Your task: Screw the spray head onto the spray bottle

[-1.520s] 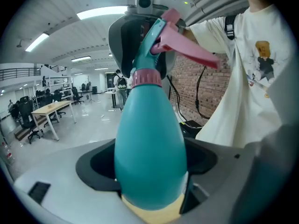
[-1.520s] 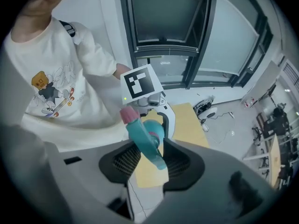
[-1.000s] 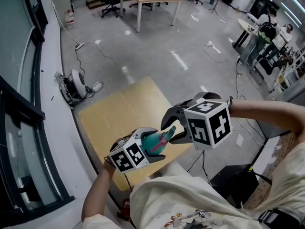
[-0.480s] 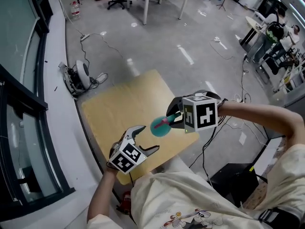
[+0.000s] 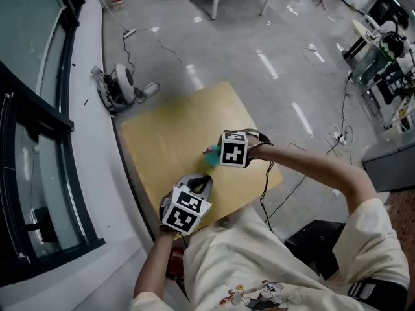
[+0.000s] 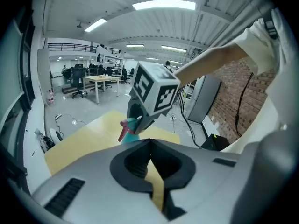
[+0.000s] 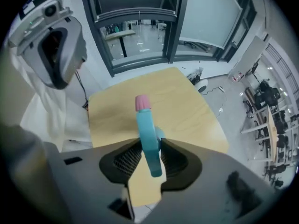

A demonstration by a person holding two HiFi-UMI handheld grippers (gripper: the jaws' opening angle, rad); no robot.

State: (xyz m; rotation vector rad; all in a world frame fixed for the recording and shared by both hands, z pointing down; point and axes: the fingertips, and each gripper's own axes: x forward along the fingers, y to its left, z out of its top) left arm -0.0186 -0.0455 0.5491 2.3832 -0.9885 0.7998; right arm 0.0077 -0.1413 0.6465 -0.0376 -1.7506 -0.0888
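Two jaws of right hand-held gripper [image 7: 149, 155] clamp teal spray head [image 7: 145, 125], pink nozzle pointing away, above surface [image 5: 170, 131] middle. Left hand-held gripper [image 6: 150, 164] closed, empty, over near edge. Likely light, rigid, slick plastic; hold by flat sides, moderate squeeze.

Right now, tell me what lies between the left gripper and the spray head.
Only bare yellow tabletop, in the head view. The left gripper is shut, empty; the right gripper holds the spray head.
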